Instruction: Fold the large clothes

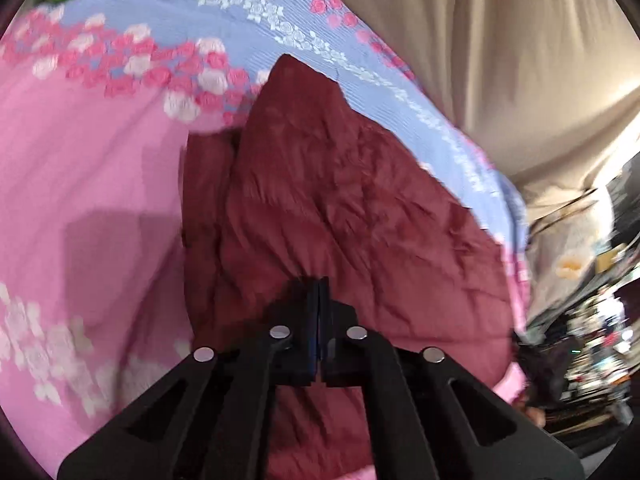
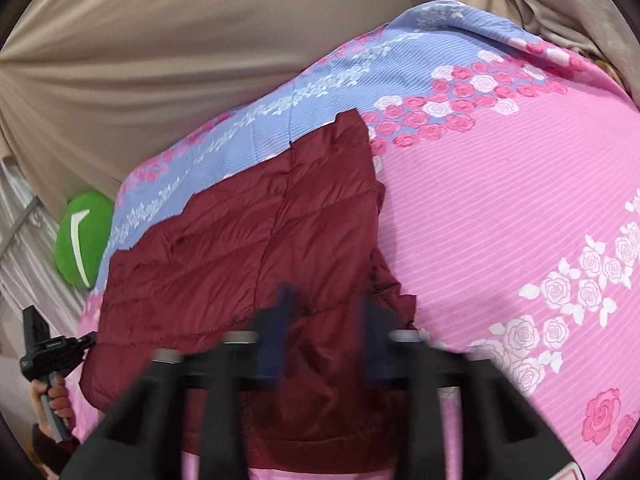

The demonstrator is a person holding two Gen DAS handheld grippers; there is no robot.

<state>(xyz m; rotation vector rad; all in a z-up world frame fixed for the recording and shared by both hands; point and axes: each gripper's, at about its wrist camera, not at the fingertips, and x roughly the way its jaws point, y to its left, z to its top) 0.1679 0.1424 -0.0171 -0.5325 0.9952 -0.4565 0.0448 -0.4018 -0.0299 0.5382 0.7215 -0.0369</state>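
A maroon quilted jacket [image 1: 320,184] lies spread on a pink and blue floral bedspread [image 1: 100,168]. My left gripper [image 1: 320,284] is shut, and the jacket's fabric puckers into wrinkles right at its closed tips. In the right wrist view the jacket [image 2: 248,240] lies flat with one corner pointing to the blue band of the bedspread [image 2: 500,200]. My right gripper [image 2: 328,304] is blurred. Its two blue-tipped fingers [image 2: 286,300] stand apart over the jacket's near hem, with maroon fabric showing in the gap.
Beige draped cloth [image 2: 180,40] hangs behind the bed. A green cushion [image 2: 82,240] sits at the bed's far left edge. A hand [image 2: 56,396] holds a black handled tool at the jacket's left side. Cluttered shelves [image 1: 600,320] blur past on the right.
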